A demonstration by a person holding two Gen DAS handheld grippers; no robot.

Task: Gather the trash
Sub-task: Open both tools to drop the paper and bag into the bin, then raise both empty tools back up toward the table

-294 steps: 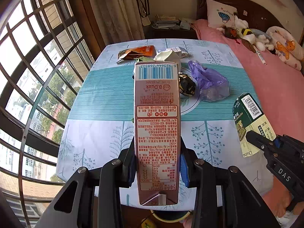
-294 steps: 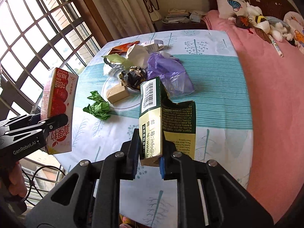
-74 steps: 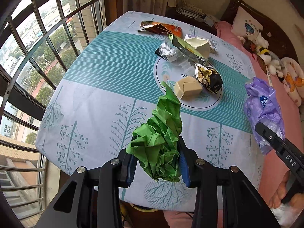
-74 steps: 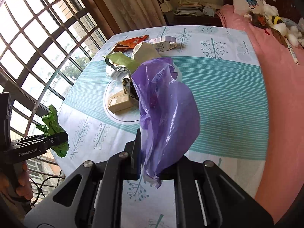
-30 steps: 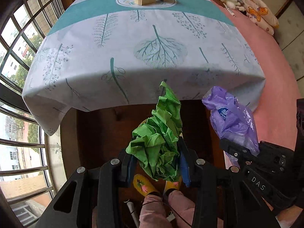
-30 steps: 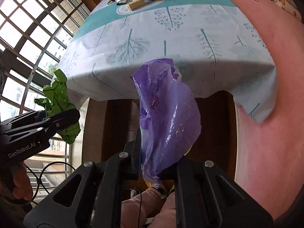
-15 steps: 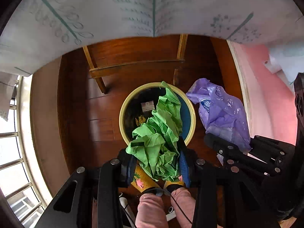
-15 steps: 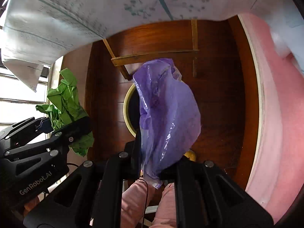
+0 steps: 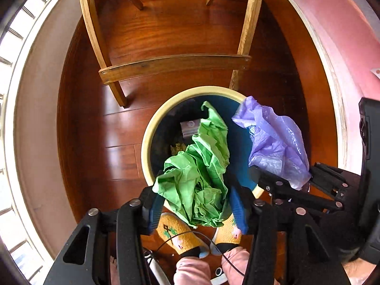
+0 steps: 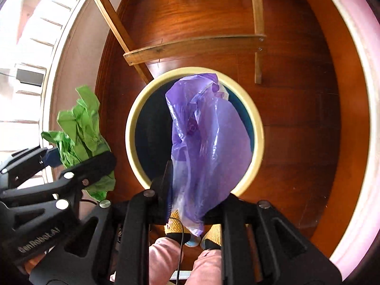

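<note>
My left gripper (image 9: 194, 204) is shut on a crumpled green paper wad (image 9: 199, 173) and holds it above the near rim of a round bin (image 9: 147, 133) with a cream rim and dark inside. My right gripper (image 10: 190, 190) is shut on a purple plastic bag (image 10: 206, 137) and holds it over the bin's mouth (image 10: 258, 128). The bag (image 9: 277, 142) also shows in the left wrist view, at the bin's right edge. The green wad (image 10: 80, 128) shows left of the bin in the right wrist view. Some trash (image 9: 190, 128) lies at the bin's bottom.
The bin stands on a dark wooden floor (image 9: 95, 130). Wooden table legs and a crossbar (image 9: 173, 64) stand just beyond it. The person's feet in yellow slippers (image 9: 175, 235) are right below the grippers. Pink bedding (image 9: 344, 35) hangs at the right.
Both grippers have come down closer to the bin, which looks larger now. The purple bag has moved over the bin's mouth. Both still hold their trash.
</note>
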